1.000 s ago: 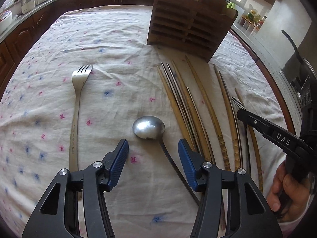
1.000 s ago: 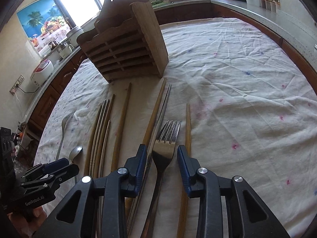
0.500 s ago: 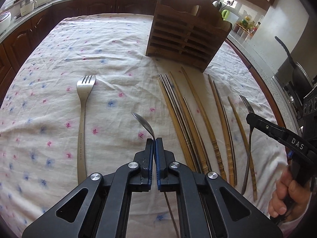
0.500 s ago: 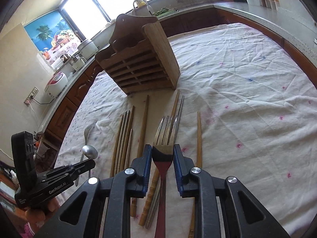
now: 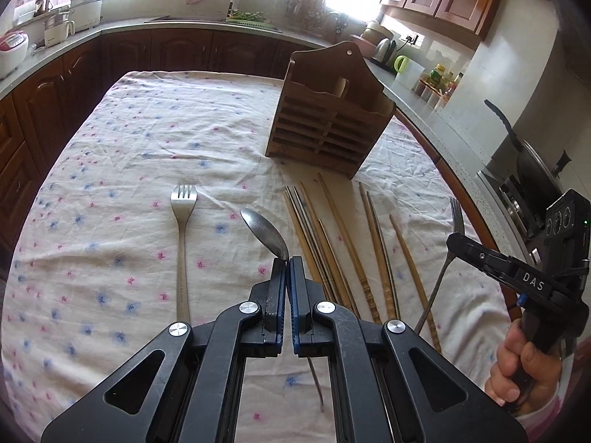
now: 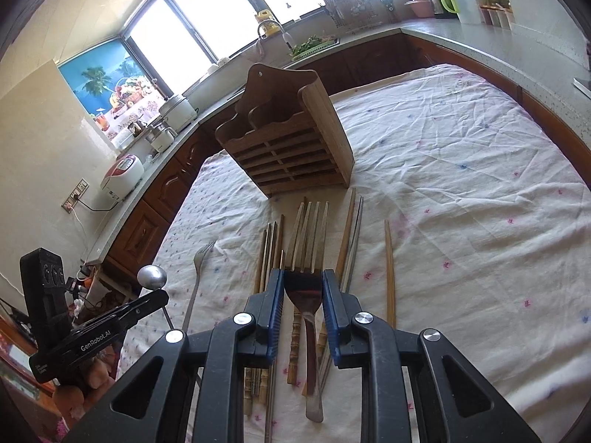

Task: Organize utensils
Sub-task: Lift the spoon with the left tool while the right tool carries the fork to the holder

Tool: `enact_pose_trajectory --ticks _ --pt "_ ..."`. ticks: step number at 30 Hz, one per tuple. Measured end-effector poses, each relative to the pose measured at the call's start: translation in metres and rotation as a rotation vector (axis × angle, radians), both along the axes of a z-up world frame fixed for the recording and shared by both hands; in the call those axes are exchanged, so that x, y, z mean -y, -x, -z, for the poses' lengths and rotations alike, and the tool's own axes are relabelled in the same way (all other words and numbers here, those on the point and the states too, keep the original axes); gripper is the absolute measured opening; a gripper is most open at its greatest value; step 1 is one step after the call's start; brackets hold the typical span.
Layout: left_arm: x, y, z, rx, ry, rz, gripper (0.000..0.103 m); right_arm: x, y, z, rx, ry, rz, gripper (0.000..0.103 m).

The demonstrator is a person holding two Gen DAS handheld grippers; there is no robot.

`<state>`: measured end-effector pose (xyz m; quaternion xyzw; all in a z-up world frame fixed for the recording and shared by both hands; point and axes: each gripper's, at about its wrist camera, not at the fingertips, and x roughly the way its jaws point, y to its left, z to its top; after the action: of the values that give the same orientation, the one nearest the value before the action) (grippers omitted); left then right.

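Fork [image 5: 183, 243] on the floral tablecloth [image 5: 110, 170], lying flat at my far left, tines toward the wooden caddy [image 5: 328, 118]. Next, my left gripper [image 5: 287, 262], its blue pads pressed together on the neck of a spoon [image 5: 266, 232]; the bowl juts up past the fingertips and the handle hangs below, clear of the cloth. Chopsticks [image 5: 332, 251] fan out on the cloth in front of the caddy (wood and metal mixed). At right, my right gripper [image 6: 303, 284] pinches a second fork [image 6: 308, 258] by the shoulders of its head, tines pointing at the caddy, the handle dangling over the chopsticks. The caddy stands upright at the rear, its compartments open at the top.
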<state>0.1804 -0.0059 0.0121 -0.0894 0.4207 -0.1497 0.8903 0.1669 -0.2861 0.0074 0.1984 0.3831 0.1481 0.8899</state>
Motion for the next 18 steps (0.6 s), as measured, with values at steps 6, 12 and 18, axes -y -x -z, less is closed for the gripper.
enact_pose_trajectory --ticks 6,12,18 --pt "-0.008 0.002 -0.017 0.037 0.033 -0.004 0.002 -0.002 0.002 -0.017 0.039 -0.028 -0.002 0.002" --pt "-0.015 0.0 -0.039 0.094 0.052 -0.011 0.002 -0.005 -0.004 -0.034 0.081 -0.044 -0.007 0.002" --pt "-0.021 -0.018 -0.062 0.153 0.047 -0.026 0.002 -0.003 -0.023 -0.054 0.13 -0.044 0.011 0.002"
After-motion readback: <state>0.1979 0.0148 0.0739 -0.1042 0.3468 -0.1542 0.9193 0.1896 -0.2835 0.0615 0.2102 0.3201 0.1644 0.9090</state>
